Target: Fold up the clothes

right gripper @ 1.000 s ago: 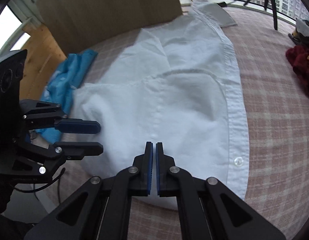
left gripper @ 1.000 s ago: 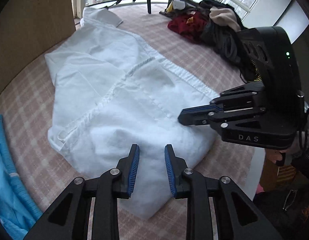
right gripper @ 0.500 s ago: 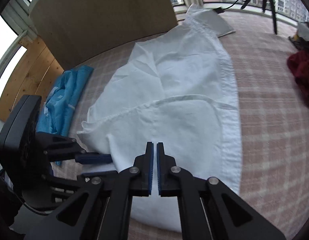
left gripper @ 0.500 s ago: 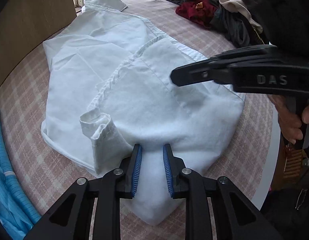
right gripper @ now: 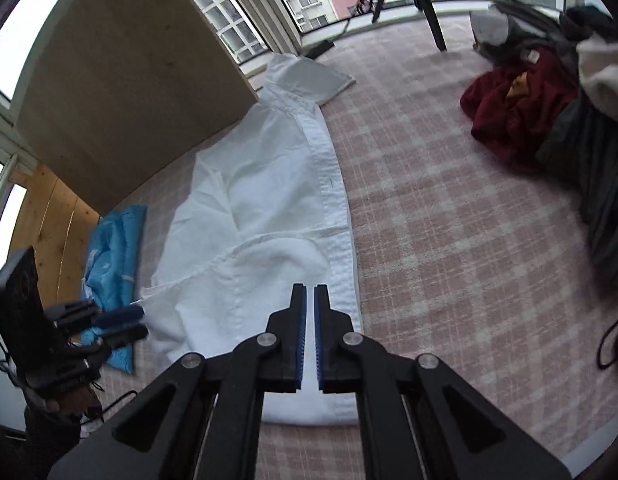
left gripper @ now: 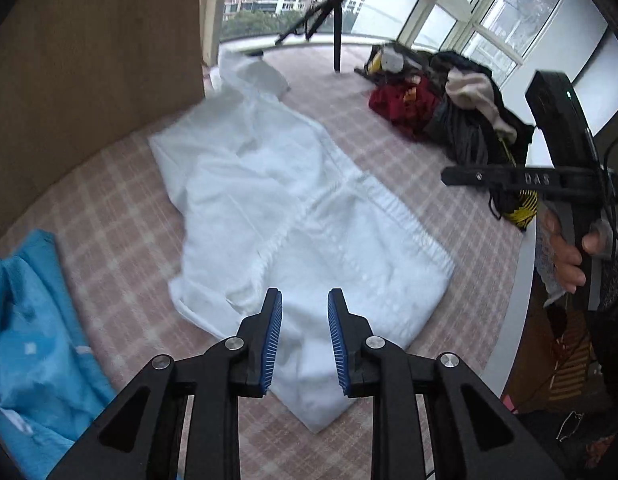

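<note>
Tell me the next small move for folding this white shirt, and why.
Probably lower both hand-held grippers to the folded bottom edge of the white shirt and pinch it. Left hand-held gripper is opening, empty; right hand-held gripper is shut, empty; collar end still lies unfolded.

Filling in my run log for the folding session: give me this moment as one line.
white shirt: flat, partly folded | left gripper: opening, empty | right gripper: shut, empty

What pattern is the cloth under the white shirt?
Pink and white checks on the table cover; clearest in the right wrist view beside the shirt.
</note>
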The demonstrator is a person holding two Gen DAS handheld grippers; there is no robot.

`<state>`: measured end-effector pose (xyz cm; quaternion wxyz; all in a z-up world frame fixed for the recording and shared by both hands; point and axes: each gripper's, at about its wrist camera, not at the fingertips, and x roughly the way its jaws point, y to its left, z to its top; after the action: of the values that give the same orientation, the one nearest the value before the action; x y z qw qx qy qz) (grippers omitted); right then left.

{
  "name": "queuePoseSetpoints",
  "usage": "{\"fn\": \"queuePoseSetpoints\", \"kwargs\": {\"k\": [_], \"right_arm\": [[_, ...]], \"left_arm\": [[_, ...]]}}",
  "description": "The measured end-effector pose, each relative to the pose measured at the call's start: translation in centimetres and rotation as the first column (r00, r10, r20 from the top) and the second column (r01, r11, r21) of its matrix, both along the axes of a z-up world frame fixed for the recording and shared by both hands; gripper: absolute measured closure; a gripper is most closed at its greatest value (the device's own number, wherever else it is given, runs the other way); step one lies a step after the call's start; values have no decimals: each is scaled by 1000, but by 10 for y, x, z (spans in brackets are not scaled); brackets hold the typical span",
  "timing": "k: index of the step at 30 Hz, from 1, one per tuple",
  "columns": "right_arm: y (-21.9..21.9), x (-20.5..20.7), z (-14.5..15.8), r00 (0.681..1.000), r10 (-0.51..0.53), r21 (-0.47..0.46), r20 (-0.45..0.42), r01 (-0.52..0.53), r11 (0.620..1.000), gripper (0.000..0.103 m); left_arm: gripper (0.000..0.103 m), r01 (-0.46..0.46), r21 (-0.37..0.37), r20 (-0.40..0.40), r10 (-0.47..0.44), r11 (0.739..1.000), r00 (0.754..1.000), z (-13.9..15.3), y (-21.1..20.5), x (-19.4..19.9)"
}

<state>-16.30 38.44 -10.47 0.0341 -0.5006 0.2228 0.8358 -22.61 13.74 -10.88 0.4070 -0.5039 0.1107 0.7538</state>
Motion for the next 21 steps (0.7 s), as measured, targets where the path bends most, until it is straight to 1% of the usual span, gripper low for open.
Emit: {"fn": "queuePoseSetpoints", "kwargs": {"k": [2, 4, 5, 6, 9, 11, 12, 13, 14, 17, 21], "right_arm": [[-3, -1, 33, 999, 32, 54, -25, -31, 998, 93], [0, -6, 64, 996, 74, 105, -54, -68, 992, 88], [-3, -14, 76, 994, 95, 147, -61, -85, 986, 88], [-4, -23, 85, 991, 116, 184, -67, -102, 978, 88], [-3, -58, 101, 981, 178, 276, -77, -151, 949, 88], [1, -85, 98, 975, 212, 310, -72, -180, 933, 86], [6, -99, 93, 973, 221, 307, -67, -191, 932, 83], [13, -113, 86, 972, 224, 297, -69, -194, 935, 72], [19, -126, 78, 972, 222, 289, -76, -192, 938, 64], [35, -171, 55, 970, 236, 292, -65, -208, 934, 63], [44, -240, 17, 963, 270, 291, -14, -254, 922, 63]], "left_arm": [[74, -26, 16, -55, 27, 1000, 998, 28, -8, -15], [74, -60, -4, -100, 60, 998, 993, 44, -11, -32], [74, -75, -14, -115, 73, 997, 991, 50, -14, -40], [74, -91, -24, -130, 87, 996, 988, 56, -17, -48], [74, -136, -72, -153, 124, 988, 981, 59, -16, -72], [74, -161, -80, -134, 149, 984, 980, 53, -14, -88], [74, -170, -77, -114, 161, 982, 980, 47, -12, -96], [72, -175, -80, -100, 167, 981, 981, 41, -9, -103], [72, -183, -84, -85, 176, 980, 981, 33, -6, -111], [72, -176, -116, -46, 172, 977, 984, 6, 8, -134], [72, -160, -170, -36, 156, 972, 987, -31, 29, -161]]}}
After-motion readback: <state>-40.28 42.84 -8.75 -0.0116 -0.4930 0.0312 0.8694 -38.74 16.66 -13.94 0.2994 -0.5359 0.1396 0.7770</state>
